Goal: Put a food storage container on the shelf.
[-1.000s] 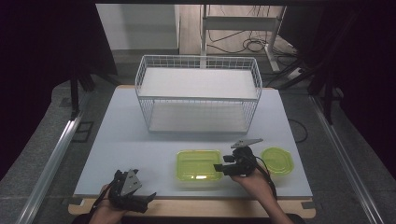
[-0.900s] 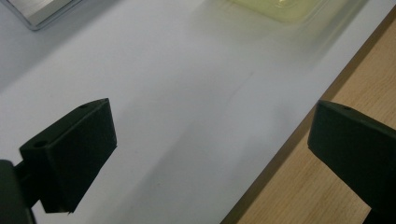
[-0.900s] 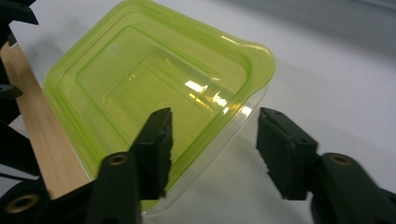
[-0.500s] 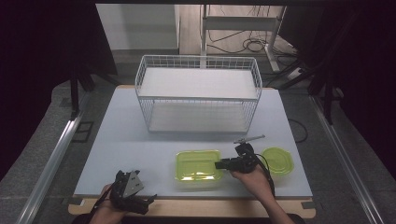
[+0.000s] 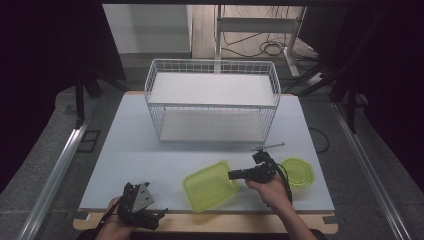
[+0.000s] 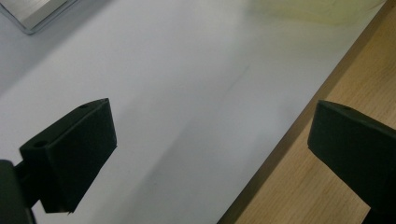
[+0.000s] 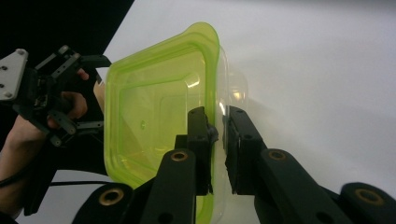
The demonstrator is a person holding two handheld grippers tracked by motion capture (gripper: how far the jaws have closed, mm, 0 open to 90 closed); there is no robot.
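Right gripper view showed the right gripper [image 7: 215, 140], its jaws having just been closing, pinched on the rim of the translucent lime-green plastic tub [image 7: 156, 112], apparently to lift it off the white table [image 7: 327, 70]. Farther off, the left gripper [image 5: 161, 216] idled with jaws spread wide, holding nothing. Beyond stood a white wire basket [image 5: 212, 102].

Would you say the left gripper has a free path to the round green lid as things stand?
Probably not directly: the green container and the right gripper clamped on its rim lie between the left gripper and the lid.
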